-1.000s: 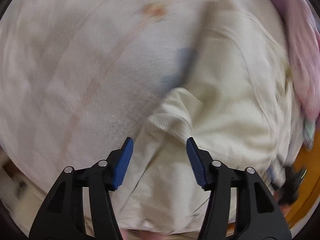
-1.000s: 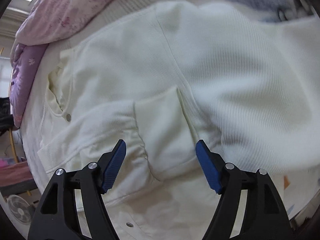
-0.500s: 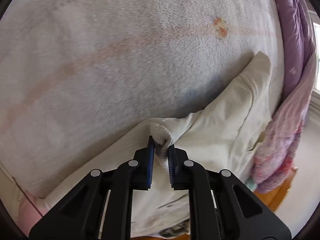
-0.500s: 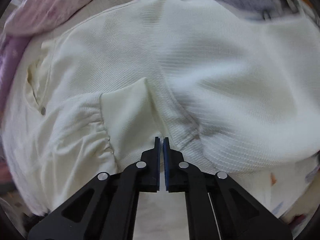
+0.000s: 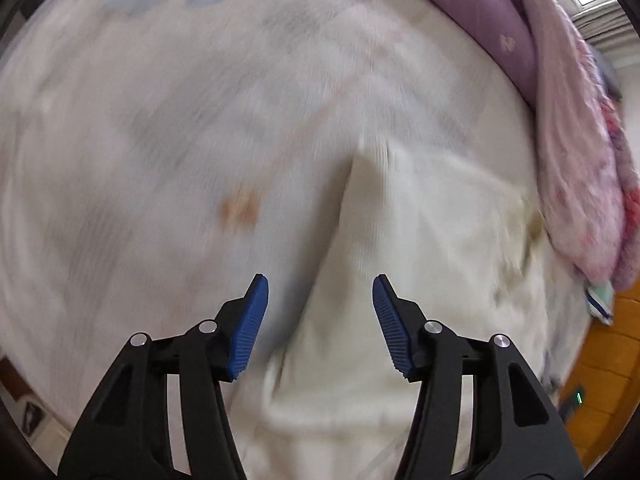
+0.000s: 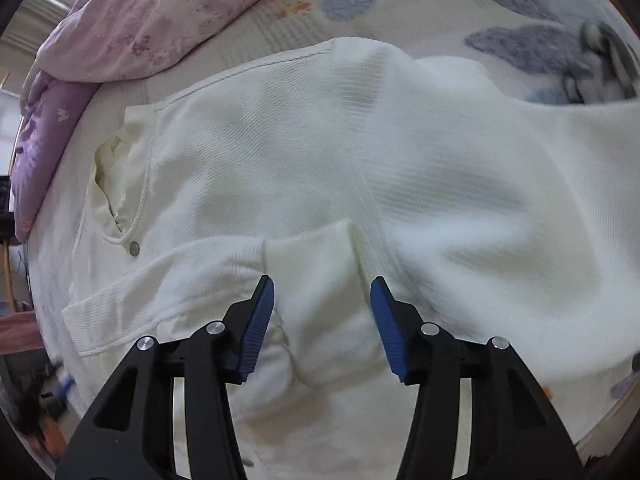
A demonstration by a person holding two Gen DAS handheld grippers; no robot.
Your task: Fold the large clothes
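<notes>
A large cream-white ribbed garment (image 6: 400,184) lies spread on a bed. In the right wrist view a sleeve cuff (image 6: 316,276) is folded across its body, with a metal snap (image 6: 134,248) near the neckline at the left. My right gripper (image 6: 322,320) is open and empty, just above the cuff. In the blurred left wrist view the garment (image 5: 400,260) lies at lower right with a folded edge pointing away. My left gripper (image 5: 320,320) is open and empty above that edge.
The bed has a pale fleece blanket (image 5: 180,120) with blue and orange prints. A pink floral quilt (image 6: 160,12) and a purple quilt (image 6: 36,148) lie bunched beyond the garment. A wooden floor (image 5: 600,392) shows past the bed edge at lower right.
Both grippers were shut half a second ago, the left on a fold of the garment. Both have opened now, and the left has let go and swung over the bed.
</notes>
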